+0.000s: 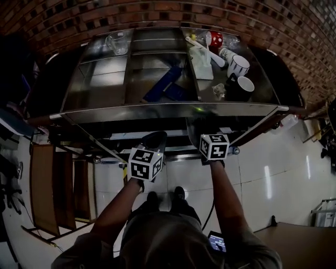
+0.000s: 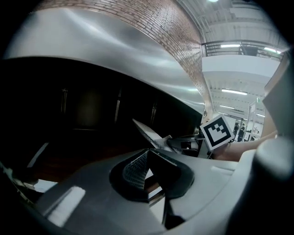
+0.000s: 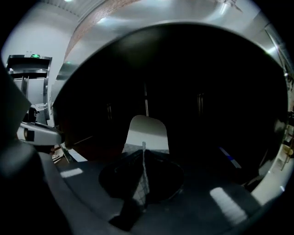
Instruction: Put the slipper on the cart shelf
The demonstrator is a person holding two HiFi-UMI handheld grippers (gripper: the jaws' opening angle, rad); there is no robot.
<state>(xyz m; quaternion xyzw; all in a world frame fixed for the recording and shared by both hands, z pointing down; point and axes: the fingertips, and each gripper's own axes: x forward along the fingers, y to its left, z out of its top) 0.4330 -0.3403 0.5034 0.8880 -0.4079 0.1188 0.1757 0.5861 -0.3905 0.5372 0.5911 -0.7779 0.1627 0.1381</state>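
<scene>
The slipper (image 3: pixel 147 132) is a pale, flat, round-ended thing. It sticks out ahead of my right gripper (image 3: pixel 144 149), whose jaws are shut on its near end. The dark space under the cart's top lies behind it. From the left gripper view the slipper (image 2: pixel 149 134) shows edge-on as a grey slab reaching out from the right gripper (image 2: pixel 186 143). My left gripper (image 2: pixel 147 153) has its tips together with nothing between them. In the head view both grippers are held low at the steel cart's (image 1: pixel 173 111) front edge, left gripper (image 1: pixel 156 140) beside right gripper (image 1: pixel 213 145), and the right jaws are hidden.
The cart's top tray holds two mugs (image 1: pixel 239 65), a red cup (image 1: pixel 216 39), a glass (image 1: pixel 116 44) and blue items (image 1: pixel 163 84). A wooden frame (image 1: pixel 52 189) lies on the floor at the left. A brick wall (image 1: pixel 157 13) stands behind the cart. My feet (image 1: pixel 165 197) stand on pale floor tiles.
</scene>
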